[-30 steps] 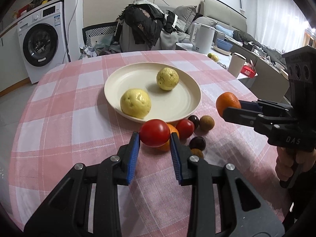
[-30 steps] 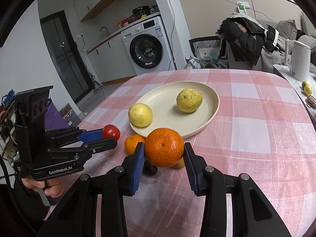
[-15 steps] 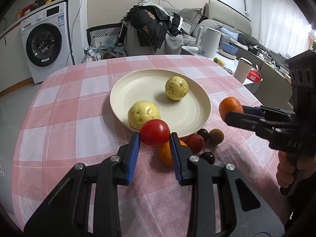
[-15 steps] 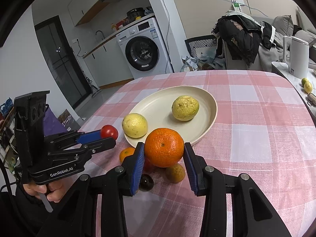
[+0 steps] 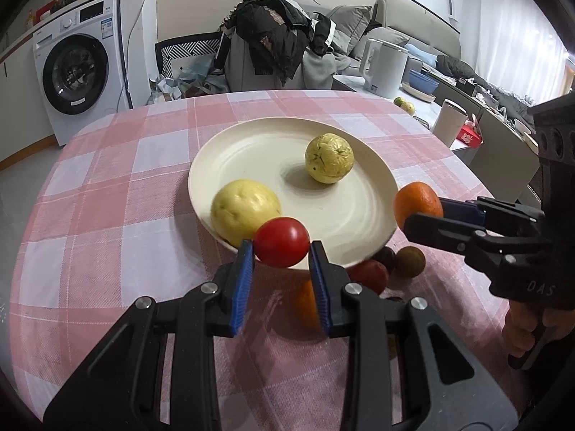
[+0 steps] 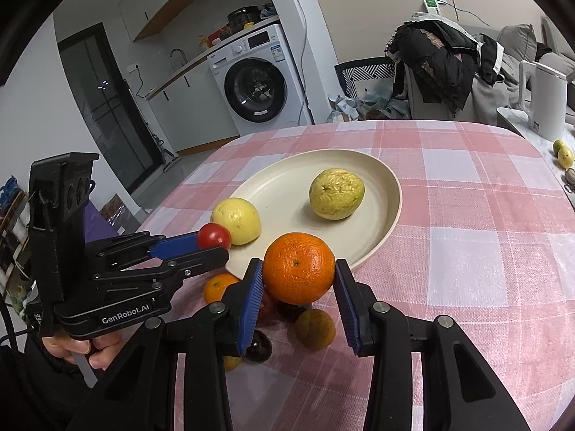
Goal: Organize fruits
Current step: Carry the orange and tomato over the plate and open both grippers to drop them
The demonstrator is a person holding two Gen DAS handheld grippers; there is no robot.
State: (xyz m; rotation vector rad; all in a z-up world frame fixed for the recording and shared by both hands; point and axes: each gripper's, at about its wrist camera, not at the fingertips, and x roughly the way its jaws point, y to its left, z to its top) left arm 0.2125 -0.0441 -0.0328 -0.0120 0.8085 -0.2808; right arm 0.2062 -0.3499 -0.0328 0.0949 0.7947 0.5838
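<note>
The cream plate (image 5: 377,165) is the landmark, a broad, shallow, smooth dish on the pink checked tablecloth (image 5: 107,186). Both carried fruits should be taken over its near rim and lowered until they rest on the flat bare centre, and only then released; round fruit dropped from a height will likely roll, and the shallow lip will not stop it.

Two pale yellow fruits (image 5: 329,158) with dimpled, slightly wrinkled skin already sit on the plate, one toward its far side, one against its near-left rim.

The right gripper (image 6: 297,283) clamps an orange (image 6: 298,267), round and pebbled, above the plate's near edge. It should be set in the open middle, clear of both yellow fruits (a nudge could send one over the rim).

The left gripper (image 5: 281,255) is closed on a small, glossy, smooth-skinned tomato (image 5: 282,241), beside the near-left yellow fruit at the rim; a gentle squeeze suits it.

Just outside the plate's near rim lie leftover small fruits (image 6: 315,328): another orange, a red one, dull brown and dark round ones.
</note>
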